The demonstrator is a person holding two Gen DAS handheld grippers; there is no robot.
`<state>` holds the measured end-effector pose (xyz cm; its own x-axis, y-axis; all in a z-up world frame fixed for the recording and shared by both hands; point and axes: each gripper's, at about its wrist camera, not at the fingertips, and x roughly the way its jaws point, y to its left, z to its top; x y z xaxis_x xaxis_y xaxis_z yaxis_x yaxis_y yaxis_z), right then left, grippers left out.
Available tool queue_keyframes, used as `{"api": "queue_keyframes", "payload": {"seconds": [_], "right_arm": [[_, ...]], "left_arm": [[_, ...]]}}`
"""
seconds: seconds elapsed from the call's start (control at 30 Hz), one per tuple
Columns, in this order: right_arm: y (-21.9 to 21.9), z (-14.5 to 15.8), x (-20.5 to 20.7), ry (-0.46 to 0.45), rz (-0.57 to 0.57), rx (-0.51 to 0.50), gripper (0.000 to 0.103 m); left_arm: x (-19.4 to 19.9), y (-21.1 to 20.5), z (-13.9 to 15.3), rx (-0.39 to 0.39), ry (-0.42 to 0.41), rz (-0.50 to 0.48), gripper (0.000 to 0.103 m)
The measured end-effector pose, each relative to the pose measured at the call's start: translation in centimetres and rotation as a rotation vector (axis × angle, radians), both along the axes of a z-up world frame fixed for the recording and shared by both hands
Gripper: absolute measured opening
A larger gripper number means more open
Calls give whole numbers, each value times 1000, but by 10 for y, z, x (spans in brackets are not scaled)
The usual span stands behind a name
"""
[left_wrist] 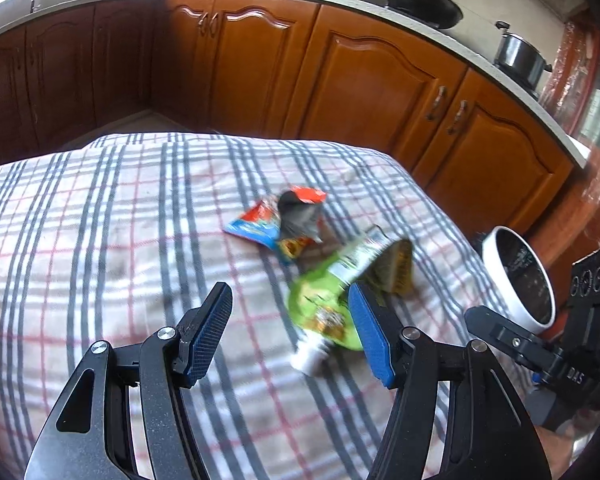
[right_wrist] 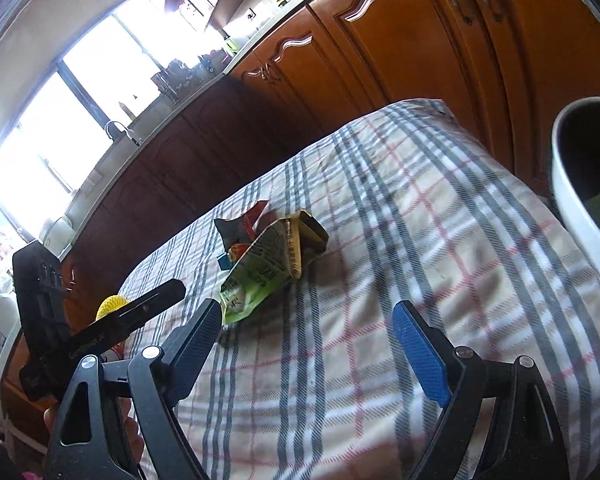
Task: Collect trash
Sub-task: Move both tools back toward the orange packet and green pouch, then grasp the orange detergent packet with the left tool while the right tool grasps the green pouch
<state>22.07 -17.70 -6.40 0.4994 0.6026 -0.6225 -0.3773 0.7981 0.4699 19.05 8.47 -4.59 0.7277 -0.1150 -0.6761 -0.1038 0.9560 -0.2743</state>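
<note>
1. Hovering over the checked worktop [left_wrist: 100, 220], the left claw [left_wrist: 290, 332] is standing partly open, gripping nothing.
2. Lying mid-cloth, still uncollected: red-blue wrapper [left_wrist: 256, 222], green packet [left_wrist: 324, 300], brown carton [left_wrist: 396, 270], touching in one heap.
3. Waiting at the right edge: white bin [left_wrist: 504, 284].
4. Gaping wide, the right claw [right_wrist: 306, 332] is carrying nothing.

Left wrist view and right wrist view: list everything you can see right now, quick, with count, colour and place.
Wrappers: several, green, red-blue, brown-yellow; heaped mid-table.
Tablecloth: one, plaid grey, red, white; covers table.
Bin: one, white, dark inside; beside table's right edge.
Cabinets: row, brown wood; behind table.
Wok: one, black; on counter.
Pot: one, metal; on counter.
Left tool: black, blue pads, open, empty.
Right tool: black, blue pads, open, empty.
</note>
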Motion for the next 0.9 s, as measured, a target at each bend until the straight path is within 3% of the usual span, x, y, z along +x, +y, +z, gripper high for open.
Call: {"api": "queue_keyframes", "payload": {"seconds": [0.1,0.3,0.4,0.5,0.57,0.67,0.9], "right_arm": [[10,-4,11,9,16,-2,87],[28,-14,35,58,34,-7,73],[36,-19,46,83,45,-2,66],[40,-23,53,103,49,-5,44],[42,-26,55,113,55,-10,12],[41,-22,50,82,71,-8,10],[18,-8,30,20,50,-12,5]], "left_arm": [[14,4,-2,18,8,6,61],[49,10,-10,58,33,10,61],[64,9,-12,73,44,5,56],[78,2,-17,98,63,-21,39],[84,-2,-22,107,81,-34,10],[82,-8,-22,111,73,-48,1],[62,-26,-11,85,34,-83,1]]}}
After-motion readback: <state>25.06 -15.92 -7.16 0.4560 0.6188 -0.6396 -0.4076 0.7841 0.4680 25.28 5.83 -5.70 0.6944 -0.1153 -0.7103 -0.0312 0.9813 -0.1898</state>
